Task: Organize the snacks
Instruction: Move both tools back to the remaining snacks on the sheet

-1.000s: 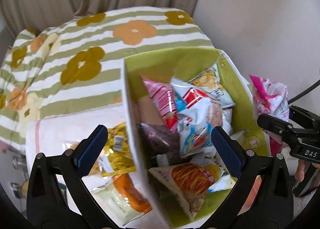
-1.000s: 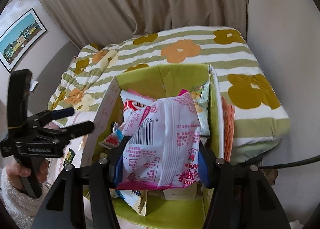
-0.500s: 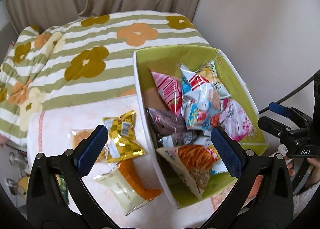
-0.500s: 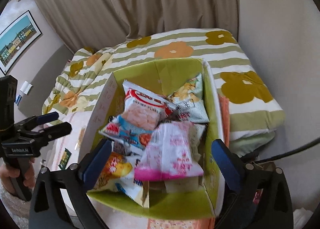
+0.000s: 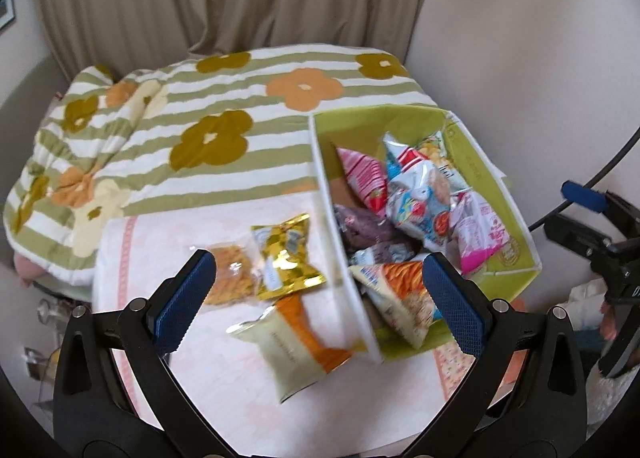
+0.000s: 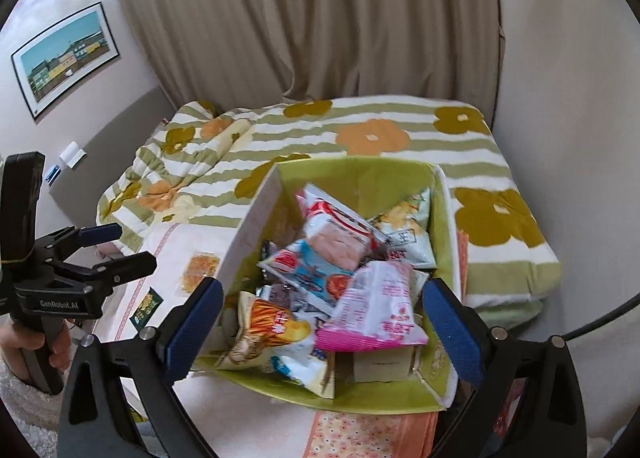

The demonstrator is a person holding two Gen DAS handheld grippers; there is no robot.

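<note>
Left tongs (image 5: 316,290): spread wide, nothing held, poised above the table (image 5: 208,390) between the loose packets and the box wall. Right tongs (image 6: 320,322): likewise spread wide and empty, poised over the near end of the green box (image 6: 360,174).

Beneath the left tongs, on the pale pink cloth:
- gold foil packet (image 5: 286,256), just beside the white side of the box;
- clear packet of orange-brown pieces (image 5: 230,276), touching the gold one on its left;
- cream and orange packet (image 5: 294,346), nearest the camera, close to the box corner.

Inside the box, heaped without order:
- pink and white packet (image 6: 376,306), uppermost at the near end, directly under the right tongs;
- orange-striped packet (image 6: 264,326), to its left;
- red and white packet (image 6: 336,230), further back;
- blue, purple and yellow-green packets beneath, partly hidden.

Beyond the table: bed with striped floral quilt (image 5: 224,122); curtain (image 6: 320,18); framed picture (image 6: 64,58) on the wall.

Step in hand, as judged: between packets, both tongs free, three snacks not yet boxed. Next move, as judged: left tongs lowered over the gold foil packet, closed on its crimped edge, lifted across the box wall. Slippery, puffed foil; a grip across the flat seam likely firmer than one across the belly.
</note>
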